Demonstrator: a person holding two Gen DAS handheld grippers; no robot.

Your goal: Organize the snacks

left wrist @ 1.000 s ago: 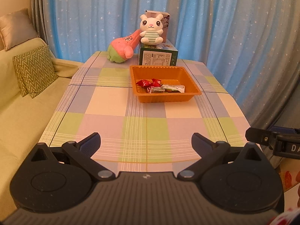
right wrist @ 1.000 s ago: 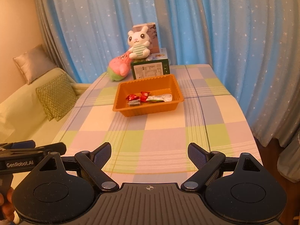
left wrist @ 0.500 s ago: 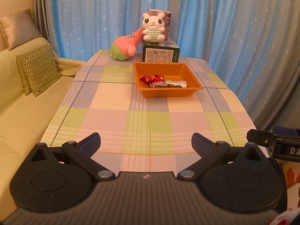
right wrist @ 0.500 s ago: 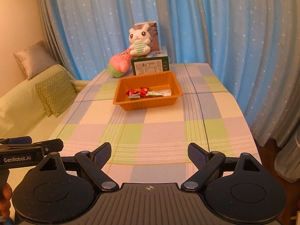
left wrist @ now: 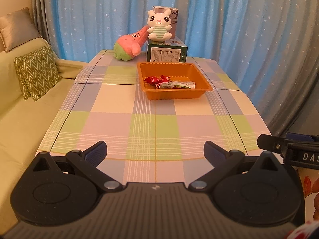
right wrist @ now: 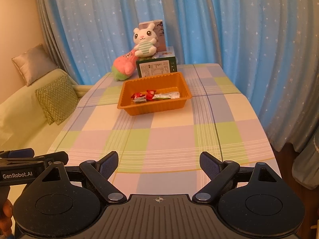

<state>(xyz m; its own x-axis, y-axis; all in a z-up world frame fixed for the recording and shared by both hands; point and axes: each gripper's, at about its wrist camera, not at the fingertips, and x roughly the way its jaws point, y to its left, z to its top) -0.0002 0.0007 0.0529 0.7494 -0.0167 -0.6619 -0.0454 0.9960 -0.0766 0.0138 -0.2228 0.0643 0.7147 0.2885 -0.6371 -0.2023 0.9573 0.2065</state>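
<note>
An orange tray (left wrist: 175, 96) stands on the far half of the checked table (left wrist: 155, 123). It holds red-wrapped candies (left wrist: 156, 79) and a pale green-and-white snack packet (left wrist: 179, 84). The tray also shows in the right wrist view (right wrist: 155, 109) with the candies (right wrist: 142, 95) and the packet (right wrist: 166, 95). My left gripper (left wrist: 155, 152) is open and empty over the near table edge. My right gripper (right wrist: 158, 162) is open and empty, also at the near edge. Both are far from the tray.
Behind the tray stand a green box (left wrist: 167, 52), a white bunny plush (left wrist: 159, 27) on it, and a pink-green plush (left wrist: 129, 46). A sofa with a zigzag cushion (left wrist: 36, 72) lies left. Blue curtains hang behind and to the right.
Both grippers have drawn back and lowered a little toward the near table edge, so the tray looks farther off. Both stay open and empty.
</note>
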